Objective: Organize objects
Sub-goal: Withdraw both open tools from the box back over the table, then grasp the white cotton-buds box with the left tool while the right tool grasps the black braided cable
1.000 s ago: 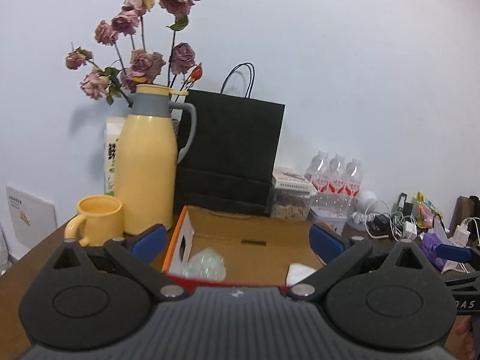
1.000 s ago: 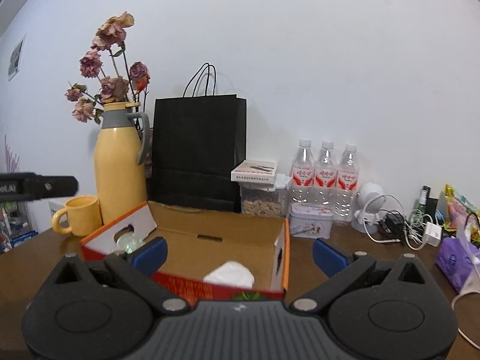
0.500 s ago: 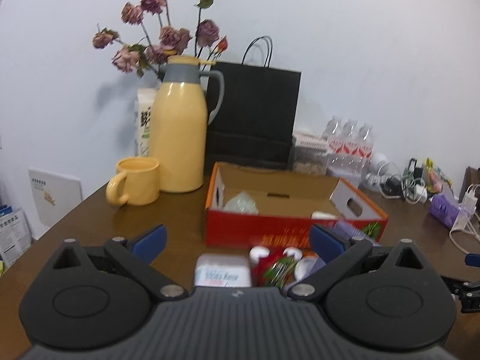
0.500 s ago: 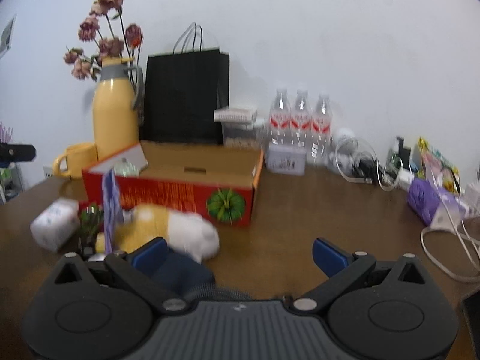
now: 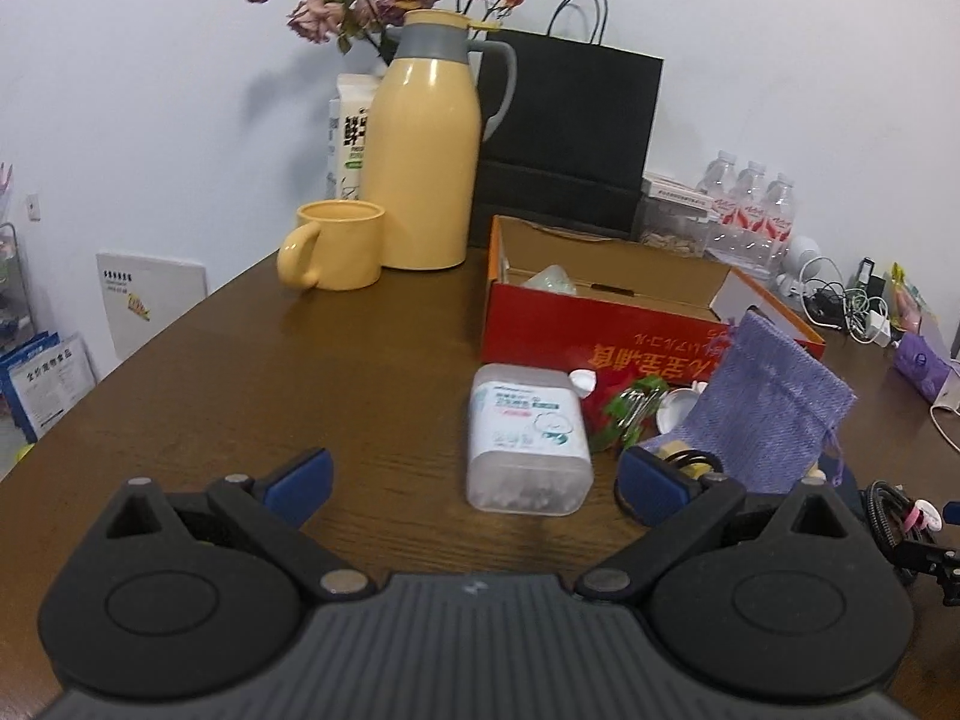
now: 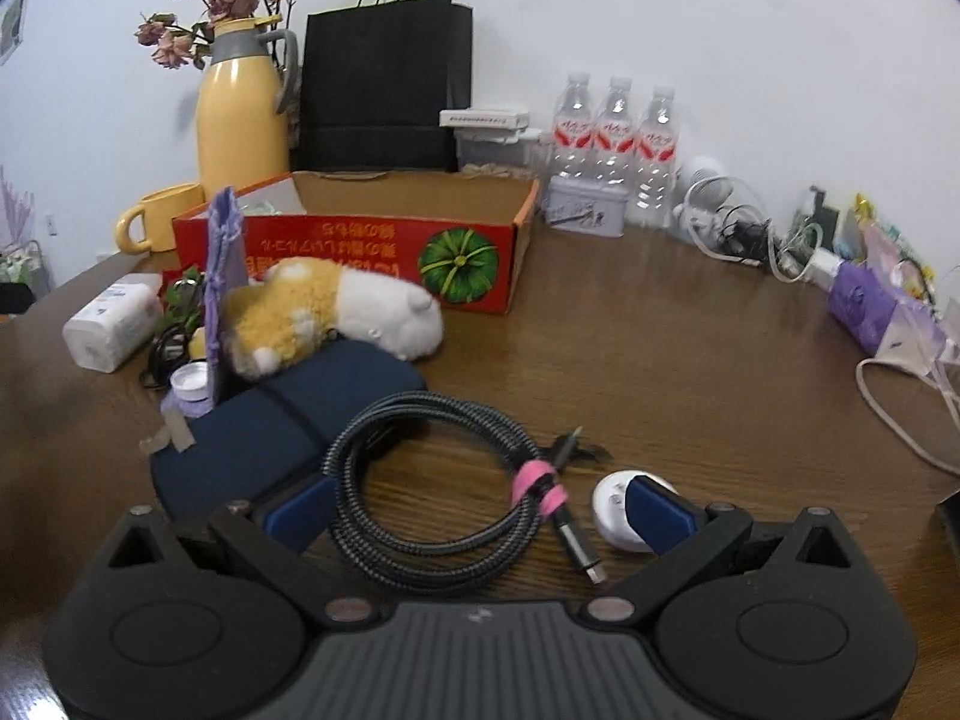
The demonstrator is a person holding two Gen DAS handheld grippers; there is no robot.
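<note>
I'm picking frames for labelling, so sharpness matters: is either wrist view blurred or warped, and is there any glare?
Left wrist view: mostly sharp, the floss box label readable; fisheye bends the table edge and darkens the corners. Right wrist view: softer, the plush toy slightly smeared; a pale sheen lies on the table near the water bottles; the coiled cable between the open right tongs stays crisp.

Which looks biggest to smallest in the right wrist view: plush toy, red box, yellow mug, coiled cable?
1. Red box
2. Coiled cable, though nearness enlarges it
3. Plush toy
4. Yellow mug, partly hidden and farther away
</note>
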